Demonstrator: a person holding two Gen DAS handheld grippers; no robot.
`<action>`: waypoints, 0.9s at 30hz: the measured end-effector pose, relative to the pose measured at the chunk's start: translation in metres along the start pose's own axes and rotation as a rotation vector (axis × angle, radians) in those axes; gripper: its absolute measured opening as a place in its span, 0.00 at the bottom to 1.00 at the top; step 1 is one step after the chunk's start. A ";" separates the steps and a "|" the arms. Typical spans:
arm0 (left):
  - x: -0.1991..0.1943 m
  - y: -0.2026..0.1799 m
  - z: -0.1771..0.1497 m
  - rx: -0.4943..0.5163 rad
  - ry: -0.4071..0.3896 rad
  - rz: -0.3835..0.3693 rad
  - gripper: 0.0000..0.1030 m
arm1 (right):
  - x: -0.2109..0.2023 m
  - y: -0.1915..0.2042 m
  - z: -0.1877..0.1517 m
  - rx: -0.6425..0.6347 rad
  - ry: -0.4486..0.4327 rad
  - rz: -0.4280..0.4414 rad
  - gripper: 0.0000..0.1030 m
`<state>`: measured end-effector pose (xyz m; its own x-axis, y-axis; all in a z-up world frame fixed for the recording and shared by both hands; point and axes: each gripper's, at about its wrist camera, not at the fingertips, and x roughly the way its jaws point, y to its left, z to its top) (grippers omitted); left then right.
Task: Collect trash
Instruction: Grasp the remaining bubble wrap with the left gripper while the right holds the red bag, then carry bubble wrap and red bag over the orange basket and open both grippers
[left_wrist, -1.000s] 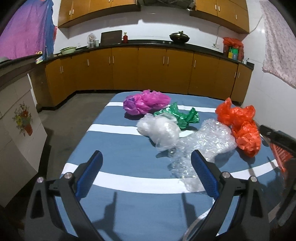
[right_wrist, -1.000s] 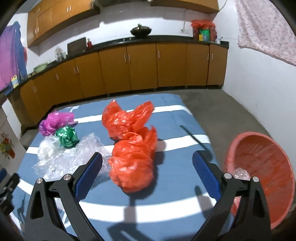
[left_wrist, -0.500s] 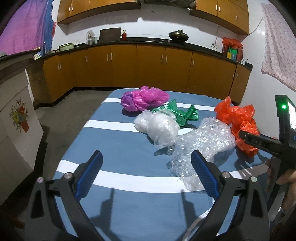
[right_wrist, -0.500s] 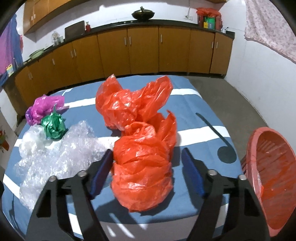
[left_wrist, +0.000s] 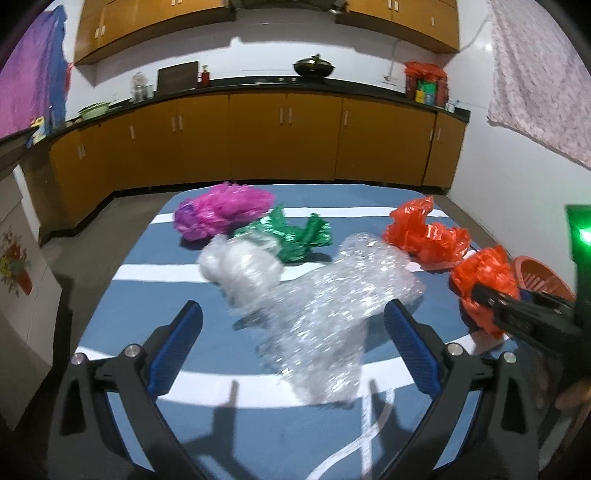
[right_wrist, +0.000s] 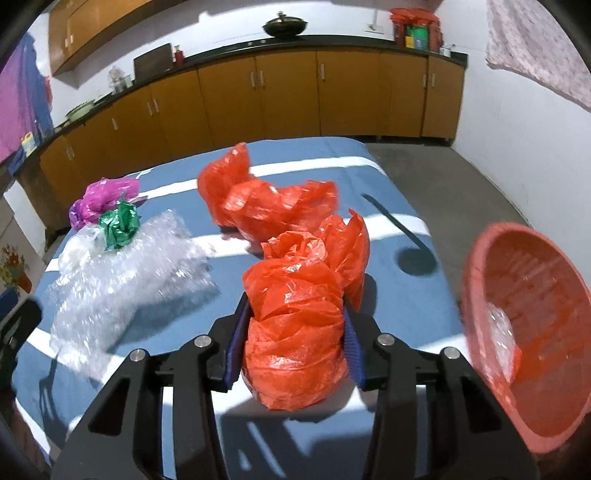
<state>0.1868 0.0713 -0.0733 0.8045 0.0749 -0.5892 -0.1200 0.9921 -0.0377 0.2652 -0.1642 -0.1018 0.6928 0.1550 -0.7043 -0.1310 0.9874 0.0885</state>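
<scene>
- Hidden/unclear: L wrist view blurred; the right gripper (left_wrist: 480, 295) shows there only as a dark body at the R edge, its tips buried in orange plastic. The hand holding it is a sliver at the frame edge, hard to make out.
- Red basket (right_wrist: 524, 332) cut off by the frame edge, tilted w/ its mouth toward the bed; a bit of clear plastic inside, detail unclear.
- R gripper pose: angled down; jaws have just been closing, blue pads now pressing both sides of the near orange bag (right_wrist: 295, 325). Gripping it.
- Left gripper (left_wrist: 291, 332): angled down over the striped blue bed cover (left_wrist: 140, 258), jaws wide apart, nothing between the pads; the bubble wrap (left_wrist: 332, 306) lies just past its tips.
- Near orange bag: crumpled, glossy, bulging above the pads, at the bed's R edge, near the basket.
- Second orange bag (right_wrist: 266, 203) lies beyond it, close by.
- Other trash on bed, L side: white bag (left_wrist: 240, 269) touching the bubble wrap, green foil (left_wrist: 291, 236), pink bag (left_wrist: 221, 210) furthest back.
</scene>
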 end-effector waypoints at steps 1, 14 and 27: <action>0.005 -0.007 0.002 0.020 0.007 -0.005 0.94 | -0.002 -0.005 -0.001 0.008 -0.002 -0.004 0.44; 0.066 -0.055 0.002 0.202 0.124 -0.003 0.72 | -0.026 -0.056 -0.007 0.139 -0.014 -0.024 0.44; 0.056 -0.051 0.004 0.141 0.125 -0.105 0.10 | -0.044 -0.066 -0.010 0.171 -0.041 -0.013 0.44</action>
<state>0.2405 0.0255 -0.1010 0.7290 -0.0342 -0.6836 0.0506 0.9987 0.0040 0.2367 -0.2366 -0.0836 0.7223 0.1399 -0.6773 -0.0019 0.9797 0.2003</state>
